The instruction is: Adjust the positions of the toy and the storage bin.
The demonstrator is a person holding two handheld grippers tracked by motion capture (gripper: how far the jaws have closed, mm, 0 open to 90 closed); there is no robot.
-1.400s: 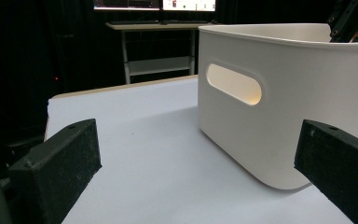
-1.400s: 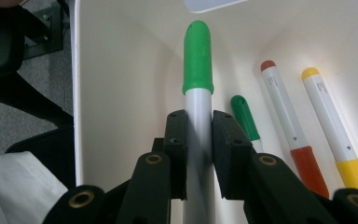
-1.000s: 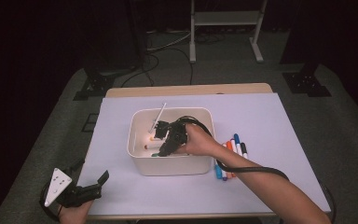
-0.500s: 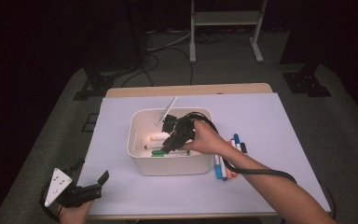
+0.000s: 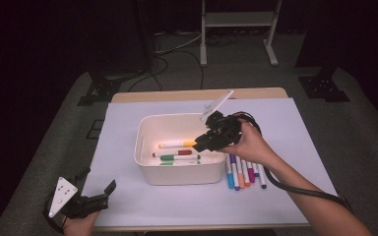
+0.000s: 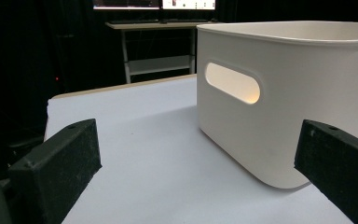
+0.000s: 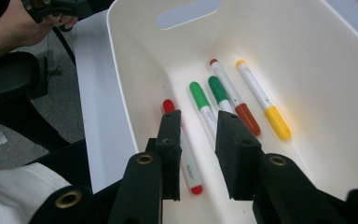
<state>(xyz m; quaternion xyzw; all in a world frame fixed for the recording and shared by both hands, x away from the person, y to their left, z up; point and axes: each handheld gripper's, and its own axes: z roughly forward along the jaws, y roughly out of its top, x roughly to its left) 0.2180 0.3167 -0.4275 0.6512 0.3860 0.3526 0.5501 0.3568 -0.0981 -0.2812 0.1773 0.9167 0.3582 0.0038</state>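
At the near left corner of the bench (image 5: pixel 285 123), the left gripper (image 5: pixel 91 196) rests with its jaws wide and bare. Farther in, the right gripper (image 5: pixel 207 140) hangs over the white bin (image 5: pixel 177 174), its jaws narrow, just opening, nothing between them. Markers (image 7: pixel 261 100) lie inside the bin; more markers (image 5: pixel 245 172) lie just right of it.

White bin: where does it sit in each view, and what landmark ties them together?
High view: white bin at table centre.
Left gripper view: right half, near wall facing the camera.
Right gripper view: seen from above, markers on its floor.
Shared landmark: the oval handle slot.
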